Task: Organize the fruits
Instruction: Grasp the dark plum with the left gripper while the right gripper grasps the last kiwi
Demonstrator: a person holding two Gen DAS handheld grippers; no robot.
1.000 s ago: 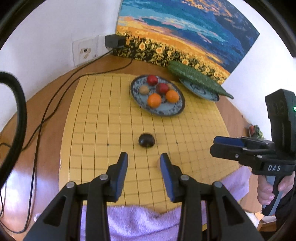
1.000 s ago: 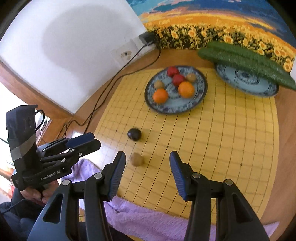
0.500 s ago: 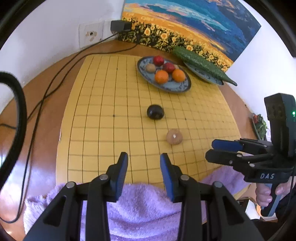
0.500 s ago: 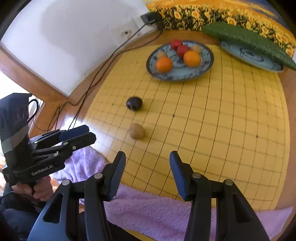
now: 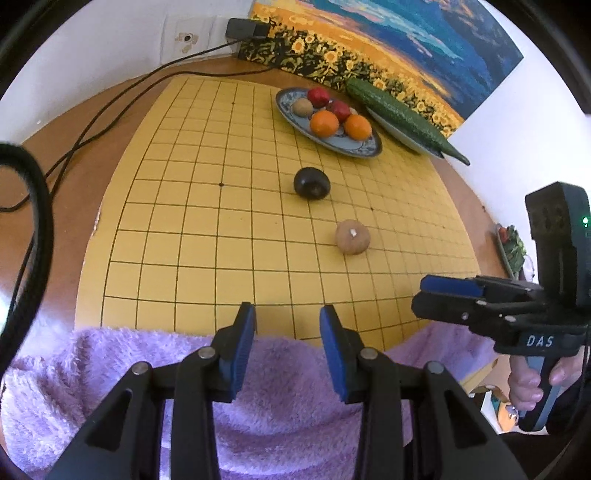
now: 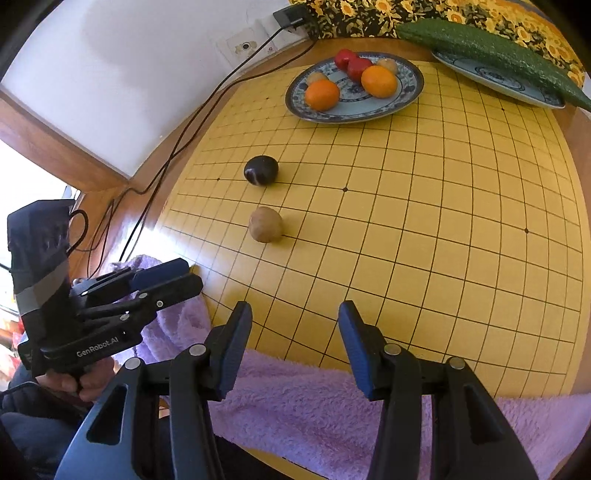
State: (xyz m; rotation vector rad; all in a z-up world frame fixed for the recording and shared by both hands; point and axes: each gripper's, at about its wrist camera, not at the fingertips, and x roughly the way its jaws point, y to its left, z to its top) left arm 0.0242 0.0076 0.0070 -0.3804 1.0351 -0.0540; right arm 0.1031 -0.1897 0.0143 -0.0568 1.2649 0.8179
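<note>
- both grippers hang over the purple towel (image 5: 280, 406) at the near edge, left gripper (image 5: 287, 325) and right gripper (image 6: 295, 321) each with jaws apart, nothing in them
- brown fruit (image 6: 265, 229) sits loose on the yellow grid board (image 6: 424, 221)
- dark plum (image 6: 260, 170) just behind it
- far back, blue plate (image 6: 408, 98) holds two oranges (image 6: 322, 95), red fruits and brown ones
- cucumber (image 6: 491, 51) lies across the second plate

Yellow board (image 5: 229, 229) with black grid; blue-patterned plate (image 6: 406, 92); orange oranges (image 6: 322, 94); green cucumber (image 6: 480, 48); lilac towel (image 5: 277, 398).

White wall (image 5: 110, 33), sunflower painting (image 5: 388, 40), bright window (image 6: 22, 177)
</note>
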